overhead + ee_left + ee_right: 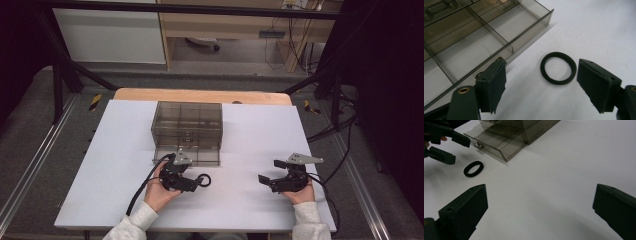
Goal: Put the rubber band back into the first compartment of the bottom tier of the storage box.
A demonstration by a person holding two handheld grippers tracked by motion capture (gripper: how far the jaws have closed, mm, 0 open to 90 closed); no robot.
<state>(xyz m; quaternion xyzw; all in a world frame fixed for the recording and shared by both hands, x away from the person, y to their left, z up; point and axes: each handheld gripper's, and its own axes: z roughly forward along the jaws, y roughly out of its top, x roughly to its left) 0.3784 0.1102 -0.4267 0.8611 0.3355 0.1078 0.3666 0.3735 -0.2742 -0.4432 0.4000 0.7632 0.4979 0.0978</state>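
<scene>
High view: white table takes up most of the frame, wooden edge showing along its far side. Smoky transparent drawer box sits upper centre, compartments visible through the top, bottom drawer pulled out toward the person. Left gripper is at lower centre-left, just in front of the open drawer, hand on it from the bottom edge. Right gripper is at lower right, well apart from the box, resting on the table, nothing between its jaws.

Left gripper view: divided drawer fills the upper left. Jaws stand apart and grip nothing; black rubber ring lies flat on the table at centre frame, ahead of the pads and between their lines, touching neither, just beside the drawer's front wall.

Right gripper view: own jaws spread wide at lower left and lower right, bare table between. Ring at left of frame, the other gripper just beside it at upper left, drawer box at top.
</scene>
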